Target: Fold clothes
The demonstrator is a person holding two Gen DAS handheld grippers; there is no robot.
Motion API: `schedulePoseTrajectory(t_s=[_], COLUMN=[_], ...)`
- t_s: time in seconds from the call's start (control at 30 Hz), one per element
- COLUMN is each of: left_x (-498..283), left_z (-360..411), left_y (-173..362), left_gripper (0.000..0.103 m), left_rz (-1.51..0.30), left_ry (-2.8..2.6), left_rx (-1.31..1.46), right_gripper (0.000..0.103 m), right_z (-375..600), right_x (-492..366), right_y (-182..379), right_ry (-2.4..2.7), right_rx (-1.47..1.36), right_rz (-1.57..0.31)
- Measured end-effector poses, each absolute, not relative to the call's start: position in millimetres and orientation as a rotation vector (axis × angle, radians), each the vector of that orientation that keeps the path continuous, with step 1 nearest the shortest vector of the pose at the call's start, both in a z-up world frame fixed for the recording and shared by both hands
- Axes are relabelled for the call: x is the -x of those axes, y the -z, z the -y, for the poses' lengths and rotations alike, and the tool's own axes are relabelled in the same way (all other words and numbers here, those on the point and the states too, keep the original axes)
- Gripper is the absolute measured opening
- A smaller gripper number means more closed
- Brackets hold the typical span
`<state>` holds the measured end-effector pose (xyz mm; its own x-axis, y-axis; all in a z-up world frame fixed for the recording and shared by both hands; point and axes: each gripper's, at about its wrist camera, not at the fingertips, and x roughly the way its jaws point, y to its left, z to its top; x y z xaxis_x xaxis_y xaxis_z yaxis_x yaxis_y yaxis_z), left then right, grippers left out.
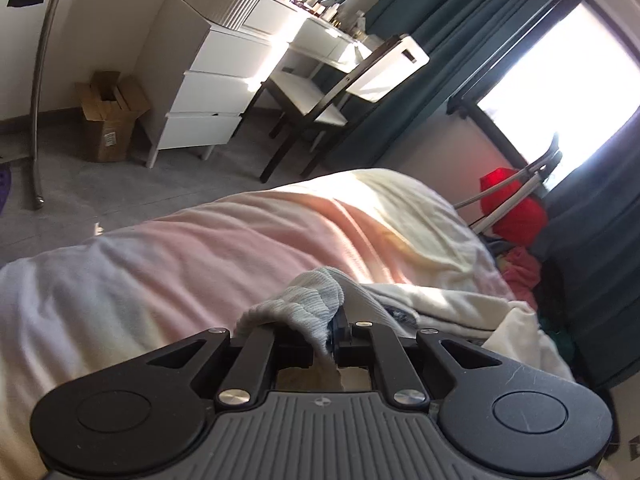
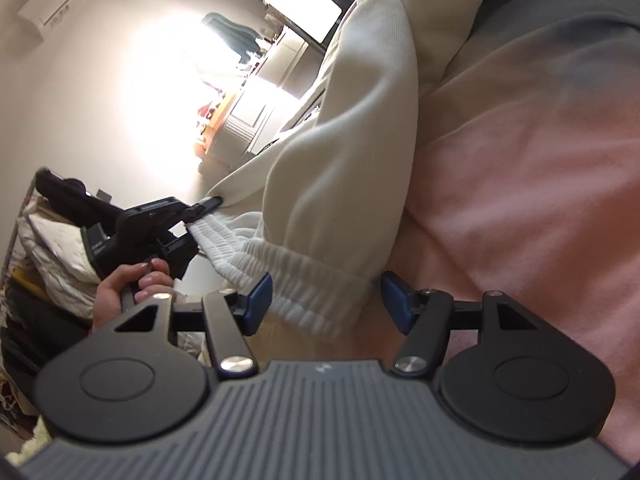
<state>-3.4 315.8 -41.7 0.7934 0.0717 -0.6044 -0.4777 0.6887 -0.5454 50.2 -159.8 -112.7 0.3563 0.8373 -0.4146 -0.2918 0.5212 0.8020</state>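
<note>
A cream-white garment (image 2: 352,128) with a ribbed elastic band (image 2: 304,292) lies draped over a pink blanket (image 2: 520,184) on the bed. My right gripper (image 2: 326,300) stands open around the band; its blue pads (image 2: 258,294) flank the cloth and the right-hand pad is clear of it. My left gripper (image 2: 208,204), held by a hand (image 2: 120,292), is shut on the band's far end. The left wrist view shows the same left gripper (image 1: 334,336) pinching the bunched ribbed cloth (image 1: 304,304), with the rest of the garment (image 1: 460,308) to the right on the blanket (image 1: 240,248).
Beyond the bed stand a white chest of drawers (image 1: 208,92), a chair (image 1: 320,96), a cardboard box (image 1: 108,120) and a curved metal pole (image 1: 38,92). A red item (image 1: 512,208) and coloured clothes lie by the dark curtains (image 1: 460,40). Stacked bedding (image 2: 52,256) is at the left.
</note>
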Motion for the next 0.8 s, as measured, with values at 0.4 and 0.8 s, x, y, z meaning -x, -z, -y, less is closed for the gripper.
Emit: schedulePoseTrajectory(t_s=[0.4, 0.8], left_x=[43.3, -9.2], left_z=[-308.9, -299.6], left_y=[13.6, 42.4], left_gripper=[0.068, 0.080], left_rz=[-0.542, -0.691], left_ry=[-0.307, -0.361], left_rx=[0.705, 0.482], right_gripper=[0.063, 0.066], right_z=[166.4, 151.9], right_x=[-53.2, -57.4], right_y=[111.3, 118.9], right_ry=[-0.778, -0.763], right_rx=[-0.743, -0.765], right_rz=[-0.908, -0.889])
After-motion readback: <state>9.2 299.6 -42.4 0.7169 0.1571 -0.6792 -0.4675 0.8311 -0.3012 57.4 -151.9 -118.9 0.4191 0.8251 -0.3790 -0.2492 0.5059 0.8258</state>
